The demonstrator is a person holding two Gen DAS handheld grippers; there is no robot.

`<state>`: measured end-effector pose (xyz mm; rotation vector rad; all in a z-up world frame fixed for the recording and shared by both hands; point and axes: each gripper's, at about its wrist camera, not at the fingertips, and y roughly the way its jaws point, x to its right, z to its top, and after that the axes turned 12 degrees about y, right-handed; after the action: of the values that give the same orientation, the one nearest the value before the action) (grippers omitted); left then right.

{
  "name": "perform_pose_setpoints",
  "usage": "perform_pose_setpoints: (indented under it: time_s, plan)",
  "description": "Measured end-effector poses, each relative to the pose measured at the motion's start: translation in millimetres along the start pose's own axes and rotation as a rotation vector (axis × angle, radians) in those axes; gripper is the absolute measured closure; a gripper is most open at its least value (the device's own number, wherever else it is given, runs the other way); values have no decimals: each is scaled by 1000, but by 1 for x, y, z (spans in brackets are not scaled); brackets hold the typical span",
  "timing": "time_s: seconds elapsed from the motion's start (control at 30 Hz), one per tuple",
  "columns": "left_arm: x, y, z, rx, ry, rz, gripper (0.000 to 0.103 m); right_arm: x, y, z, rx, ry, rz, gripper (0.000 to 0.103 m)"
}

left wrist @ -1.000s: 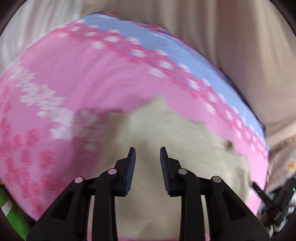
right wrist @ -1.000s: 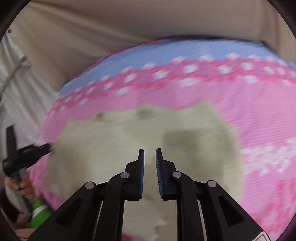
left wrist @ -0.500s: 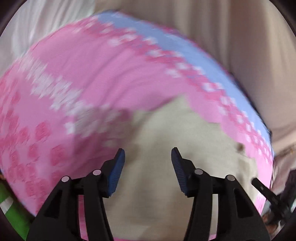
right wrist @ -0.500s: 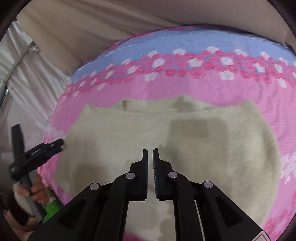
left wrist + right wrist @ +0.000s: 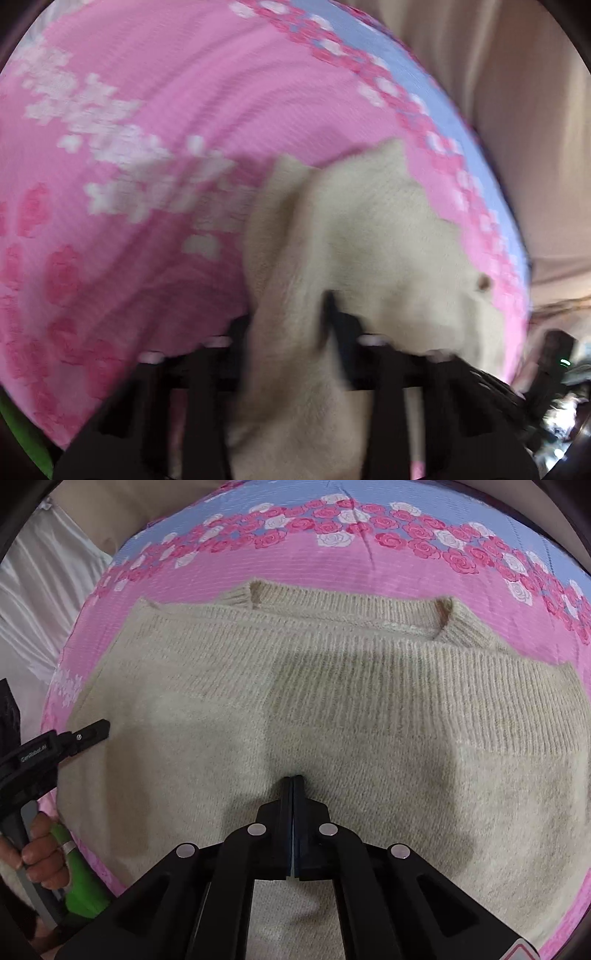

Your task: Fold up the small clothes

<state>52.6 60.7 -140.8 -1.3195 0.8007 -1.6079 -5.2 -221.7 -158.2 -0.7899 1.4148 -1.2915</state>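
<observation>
A cream knitted sweater (image 5: 369, 701) lies flat on a pink flowered sheet (image 5: 314, 572), neckline away from me. My right gripper (image 5: 293, 779) is shut, its tips resting on the middle of the sweater with nothing seen between them. In the blurred left wrist view a raised fold of the sweater (image 5: 369, 240) stands between the closing jaws of my left gripper (image 5: 288, 321), and the pads press on it. The cloth hides the left finger. In the right wrist view the left gripper (image 5: 92, 731) sits at the sweater's left edge, held by a hand (image 5: 40, 849).
The pink sheet (image 5: 147, 92) has a blue border with roses at its far side. Beige fabric (image 5: 517, 110) hangs behind it and white cloth (image 5: 37, 609) lies to the left. A green object (image 5: 81, 886) shows by the hand at the sheet's near left edge.
My left gripper spread wide, sank and closed on a fold at the sweater's edge. My right gripper closed fully and came down over the sweater's middle.
</observation>
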Motion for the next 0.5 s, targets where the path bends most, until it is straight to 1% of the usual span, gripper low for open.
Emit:
perform_pose_setpoints:
  time_s: [0.03,0.13,0.23,0.3,0.43,0.5]
  plan:
    - [0,-3,0,0,-9,-5,83,-3,1,0,-2,-6,-11,103]
    - [13,-25,-1,31,-22,-99,85,-9,3,3,-6,-25,-37,103]
    - [44,-51,-1,51,13,-204,86,-12,4,6,-10,-38,-43,103]
    - [79,-68,-3,63,72,-273,87,-10,5,8,-16,-35,-31,103]
    - [142,-77,-7,60,198,-352,88,1,5,10,-25,-7,34,103]
    - [179,-71,-13,30,263,-384,88,14,3,11,-24,21,117,103]
